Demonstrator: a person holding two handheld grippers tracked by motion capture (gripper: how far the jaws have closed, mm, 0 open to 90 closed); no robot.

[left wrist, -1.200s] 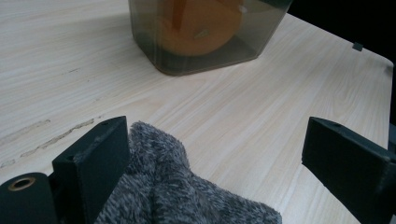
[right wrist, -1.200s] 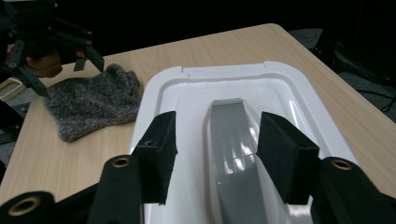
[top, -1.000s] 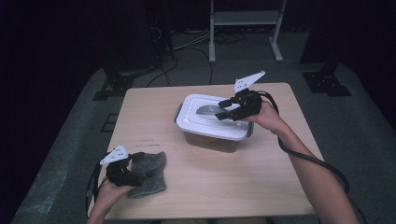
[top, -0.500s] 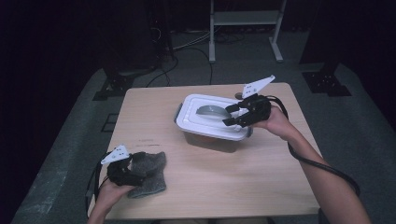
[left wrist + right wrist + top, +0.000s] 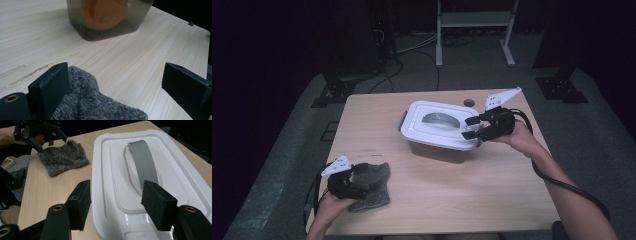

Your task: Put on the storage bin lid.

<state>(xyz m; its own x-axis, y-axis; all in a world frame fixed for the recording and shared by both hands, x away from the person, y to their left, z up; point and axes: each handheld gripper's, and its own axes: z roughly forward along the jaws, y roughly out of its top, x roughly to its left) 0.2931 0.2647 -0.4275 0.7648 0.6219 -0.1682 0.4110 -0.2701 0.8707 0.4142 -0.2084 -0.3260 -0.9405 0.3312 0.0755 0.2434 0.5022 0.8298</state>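
Lid [image 5: 439,125] sits flat on the box [image 5: 110,20] mid-table, and my right gripper [image 5: 472,128] hovers at its near end, jaws just widened with nothing between them, likely lining up on the grey handle [image 5: 143,163]. My left gripper [image 5: 349,182] rests wide apart over the cloth [image 5: 372,187], out of the way.

Left gripper [image 5: 349,181] low at the near left corner, held from beneath by the left hand [image 5: 328,207], fingers [image 5: 51,86] spread wide. Right gripper [image 5: 472,128] out at the far right on an extended forearm, pointing left, fingers [image 5: 80,203] parted with nothing gripped between them.
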